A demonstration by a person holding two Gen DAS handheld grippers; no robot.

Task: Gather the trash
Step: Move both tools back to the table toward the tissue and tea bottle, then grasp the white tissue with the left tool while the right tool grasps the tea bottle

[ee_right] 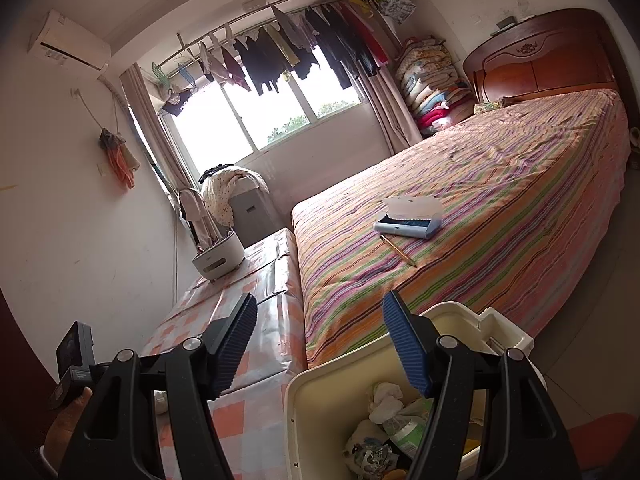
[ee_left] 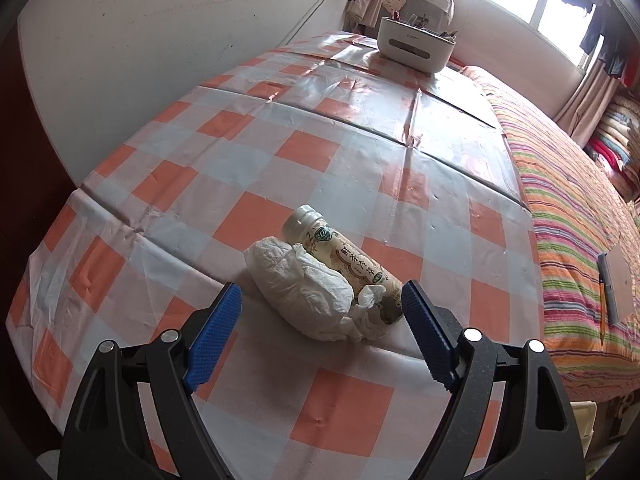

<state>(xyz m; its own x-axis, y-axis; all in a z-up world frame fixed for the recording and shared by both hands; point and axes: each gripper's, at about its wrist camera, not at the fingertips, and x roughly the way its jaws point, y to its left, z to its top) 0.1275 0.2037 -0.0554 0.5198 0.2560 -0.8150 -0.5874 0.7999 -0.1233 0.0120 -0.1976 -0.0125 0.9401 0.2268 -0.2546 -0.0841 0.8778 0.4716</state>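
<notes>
A crumpled white tissue (ee_left: 304, 292) and a beige labelled drink bottle (ee_left: 348, 264) lie side by side on the orange-checked tablecloth (ee_left: 248, 148), touching. My left gripper (ee_left: 322, 300) is open, its blue pads just short of them on either side, holding nothing. My right gripper (ee_right: 320, 312) is open and empty, held above a cream trash bin (ee_right: 320, 392) that holds tissues and wrappers (ee_right: 384, 424). A bit of white tissue (ee_right: 161, 400) shows on the table in the right wrist view.
A white organizer box (ee_left: 416, 46) stands at the table's far end. A striped bed (ee_left: 568, 216) runs along the table's right side with a pencil (ee_right: 398, 250) and a blue case (ee_right: 410, 222) on it. A wall borders the left.
</notes>
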